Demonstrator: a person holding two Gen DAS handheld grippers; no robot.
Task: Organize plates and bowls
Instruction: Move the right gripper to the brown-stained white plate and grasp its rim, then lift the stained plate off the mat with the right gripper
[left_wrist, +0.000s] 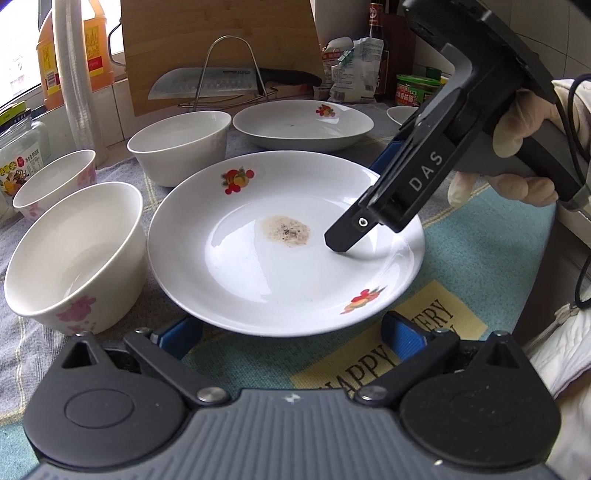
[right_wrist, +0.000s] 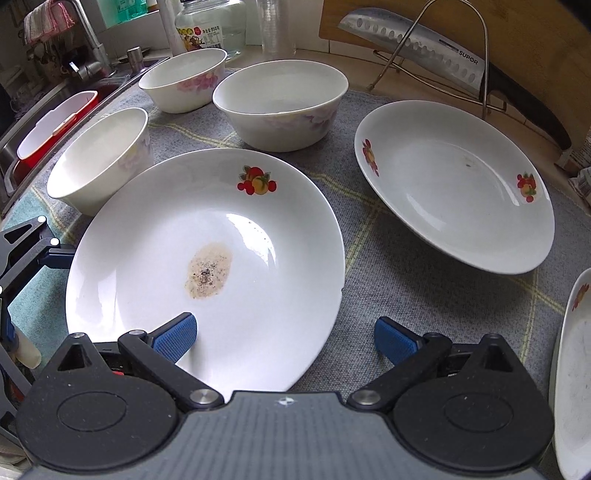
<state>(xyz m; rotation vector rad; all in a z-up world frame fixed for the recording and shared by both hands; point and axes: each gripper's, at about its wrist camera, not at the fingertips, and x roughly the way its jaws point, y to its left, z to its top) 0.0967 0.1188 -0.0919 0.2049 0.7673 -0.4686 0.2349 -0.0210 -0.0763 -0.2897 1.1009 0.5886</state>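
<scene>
A white plate with fruit prints and a brown stain (left_wrist: 258, 258) (right_wrist: 207, 266) lies on the grey cloth. My left gripper (left_wrist: 291, 336) is open, its blue fingers just under the plate's near rim. My right gripper (right_wrist: 284, 338) is open; its left finger (right_wrist: 177, 334) is over the plate's inside, its right finger (right_wrist: 393, 341) outside the rim. In the left wrist view it reaches over the plate from the right (left_wrist: 391, 195). A second fruit plate (left_wrist: 303, 123) (right_wrist: 454, 184) sits behind. Three white bowls (left_wrist: 74, 254) (left_wrist: 181, 146) (left_wrist: 55, 181) stand at left.
A cleaver on a wire rack (left_wrist: 221, 83) (right_wrist: 443, 55) and a wooden board (left_wrist: 221, 44) stand at the back. Bottles and jars (left_wrist: 74, 48) line the wall. A sink with a red tub (right_wrist: 55, 125) is at the left. Another plate's edge (right_wrist: 572, 369) shows at far right.
</scene>
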